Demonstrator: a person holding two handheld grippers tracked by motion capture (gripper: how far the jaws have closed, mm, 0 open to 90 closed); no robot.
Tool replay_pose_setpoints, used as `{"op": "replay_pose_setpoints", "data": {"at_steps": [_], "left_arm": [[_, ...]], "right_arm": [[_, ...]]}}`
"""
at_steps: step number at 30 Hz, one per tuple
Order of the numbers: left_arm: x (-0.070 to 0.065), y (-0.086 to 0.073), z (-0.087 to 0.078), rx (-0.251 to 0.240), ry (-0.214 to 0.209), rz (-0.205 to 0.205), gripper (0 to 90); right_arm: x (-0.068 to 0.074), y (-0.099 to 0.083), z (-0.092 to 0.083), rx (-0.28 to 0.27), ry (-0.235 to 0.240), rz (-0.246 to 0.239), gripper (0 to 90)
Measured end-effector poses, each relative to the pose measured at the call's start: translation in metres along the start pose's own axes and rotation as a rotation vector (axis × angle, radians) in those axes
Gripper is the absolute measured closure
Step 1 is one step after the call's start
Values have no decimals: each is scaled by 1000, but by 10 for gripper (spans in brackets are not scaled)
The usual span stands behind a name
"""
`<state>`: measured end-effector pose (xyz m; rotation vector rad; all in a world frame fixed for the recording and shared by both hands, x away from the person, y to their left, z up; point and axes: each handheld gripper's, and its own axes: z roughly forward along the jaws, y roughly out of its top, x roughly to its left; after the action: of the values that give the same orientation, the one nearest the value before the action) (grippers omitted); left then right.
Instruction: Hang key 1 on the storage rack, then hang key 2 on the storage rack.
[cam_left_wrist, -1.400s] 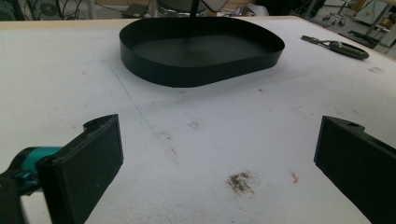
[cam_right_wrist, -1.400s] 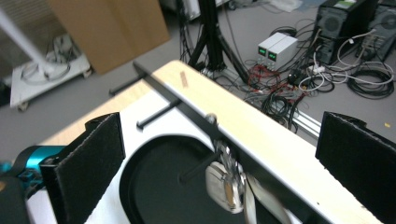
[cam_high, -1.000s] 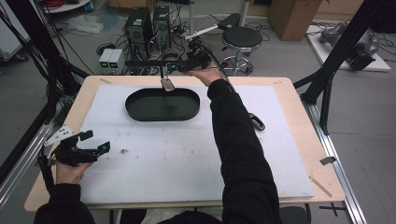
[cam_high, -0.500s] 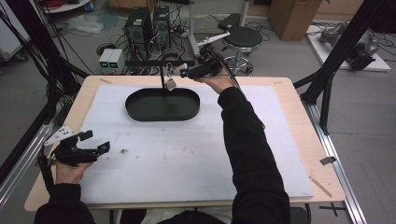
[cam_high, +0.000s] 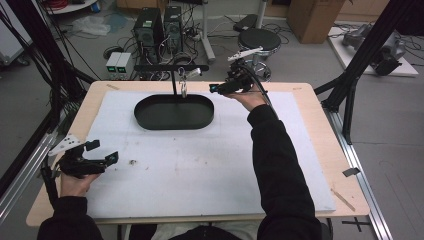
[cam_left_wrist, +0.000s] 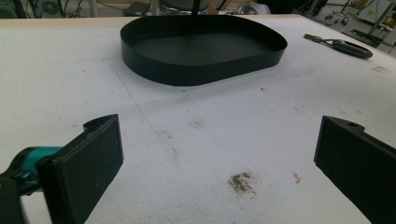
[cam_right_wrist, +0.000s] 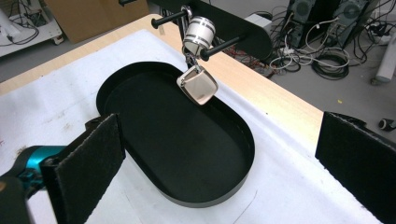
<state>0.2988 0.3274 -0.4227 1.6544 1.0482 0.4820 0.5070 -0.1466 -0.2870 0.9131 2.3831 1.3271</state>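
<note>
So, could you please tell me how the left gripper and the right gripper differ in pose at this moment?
The left gripper sits low at the table's near left edge, over the white mat; the right gripper is raised at the far side, just right of the black tray. The left faces bare mat; the right faces the silver tag hanging from the rack. Both are open and hold nothing.

Light wood tabletop with a white mat covering most of it, bare wood showing round the edges. A black oval tray sits on the mat toward the far side, roughly in the middle. There's a dark carabiner-looking thing lying on the mat off to the right of the tray, well apart from it. The mat's got a few smudges, the darkest near the left front.
</note>
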Motion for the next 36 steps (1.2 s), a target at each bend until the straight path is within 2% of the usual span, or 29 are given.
{"op": "replay_pose_setpoints", "data": {"at_steps": [4, 12, 17, 22, 30, 33, 36], "left_arm": [[0, 0, -1, -2, 1, 2, 18], [0, 0, 1, 0, 0, 1, 18], [0, 0, 0, 0, 1, 1, 17], [0, 0, 0, 0, 2, 1, 18], [0, 0, 1, 3, 3, 2, 18], [0, 0, 1, 2, 4, 1, 17], [0, 0, 1, 1, 5, 0, 17]], "right_arm": [[1, -1, -4, -14, -10, -18, 7], [-8, -15, -14, -11, -30, 3, 7], [-12, -17, -23, -22, -43, 2, 7], [-17, -22, -29, -11, -63, -9, 7], [-30, -42, -41, -12, -89, 26, 7], [-36, -47, -46, 15, -107, 32, 7], [-40, -50, -53, -1, -117, 36, 7]]}}
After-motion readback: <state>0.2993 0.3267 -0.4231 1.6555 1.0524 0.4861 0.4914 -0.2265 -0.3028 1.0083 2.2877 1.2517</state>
